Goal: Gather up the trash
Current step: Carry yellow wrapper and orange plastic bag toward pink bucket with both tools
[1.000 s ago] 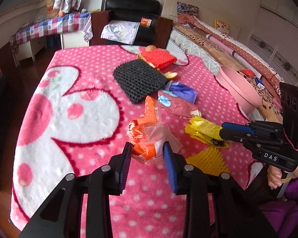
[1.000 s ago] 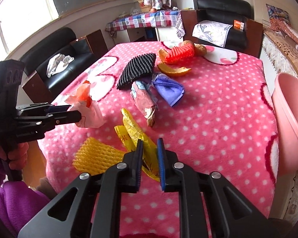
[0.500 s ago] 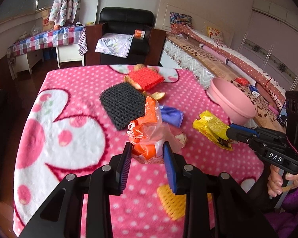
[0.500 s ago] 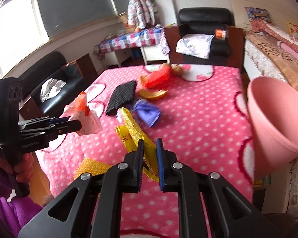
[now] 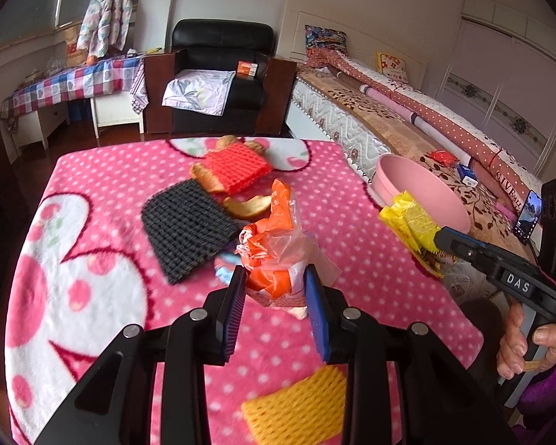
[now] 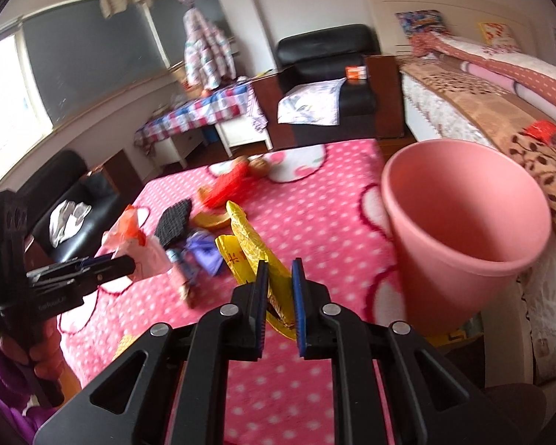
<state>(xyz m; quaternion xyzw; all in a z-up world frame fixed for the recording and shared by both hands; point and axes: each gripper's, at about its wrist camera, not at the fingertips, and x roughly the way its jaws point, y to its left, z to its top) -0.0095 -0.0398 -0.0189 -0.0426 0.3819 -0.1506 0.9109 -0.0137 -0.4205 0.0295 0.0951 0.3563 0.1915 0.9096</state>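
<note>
The left gripper (image 5: 274,296) has its 2 blue-padded jaws clamped on a crumpled orange and clear plastic bag (image 5: 278,256), held lifted above the table covered by a pink polka-dot fleece blanket (image 5: 100,193). The right gripper (image 6: 280,296) has its jaws nearly together, pinching a yellow crinkled foil wrapper (image 6: 252,248) that sticks up and to the left from between the pads; it hangs just left of the round pink plastic bin (image 6: 463,230), whose open mouth faces the right wrist camera at the right edge of the table. On the blanket lie a black foam mesh pad (image 5: 187,230) left of centre, a red foam mesh sleeve (image 5: 237,167) at the far side with pale fruit peel (image 5: 246,205) beside it, a purple crumpled wrapper (image 6: 204,256) near the middle, and a yellow-orange foam mesh sheet (image 5: 300,404) at the near edge. A hand (image 5: 526,348) in a purple sleeve (image 5: 552,393) grips the right gripper's handle.
</note>
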